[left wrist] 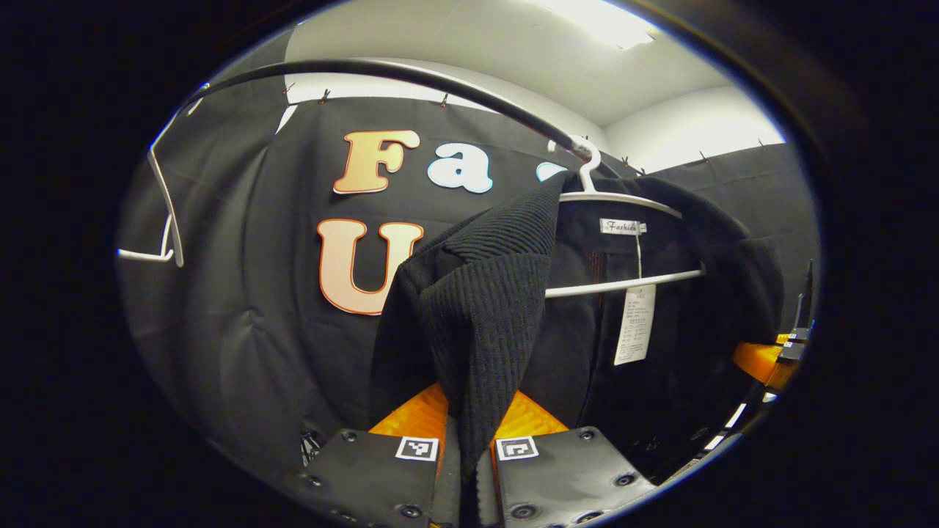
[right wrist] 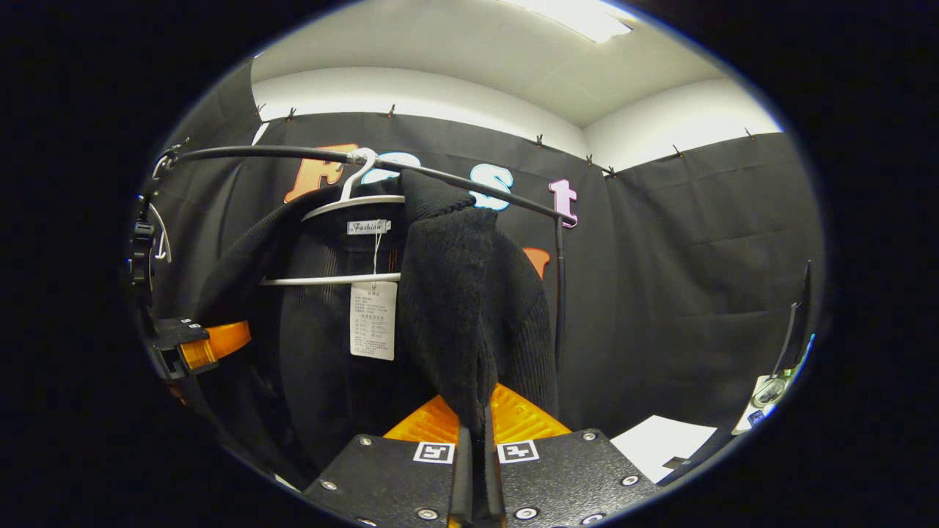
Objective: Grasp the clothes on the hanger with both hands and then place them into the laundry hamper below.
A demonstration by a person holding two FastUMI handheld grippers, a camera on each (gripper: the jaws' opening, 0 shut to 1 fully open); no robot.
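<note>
Black cloth lines the booth walls under a white ceiling, and a dark curved rail (left wrist: 411, 77) crosses the top of both views. From it hangs a white hanger (left wrist: 623, 199) carrying a black ribbed knit garment (left wrist: 484, 308), its long axis running straight down from the rail. In the left gripper view, the left gripper (left wrist: 468, 447) has its two fingers drawn narrow around one front edge of the garment, the fold of ribbed cloth dropping down between them and pressed from both sides. In the right gripper view, the right gripper (right wrist: 477, 447) pinches the other front edge the same way, fingers nearly together with a thin band of cloth caught in the slot. Between the two held edges the garment hangs open, showing the neck label and a white paper tag (right wrist: 373, 320) dangling below the hanger's lower bar. Each view catches the other gripper off at the side, beside the garment's far shoulder
</note>
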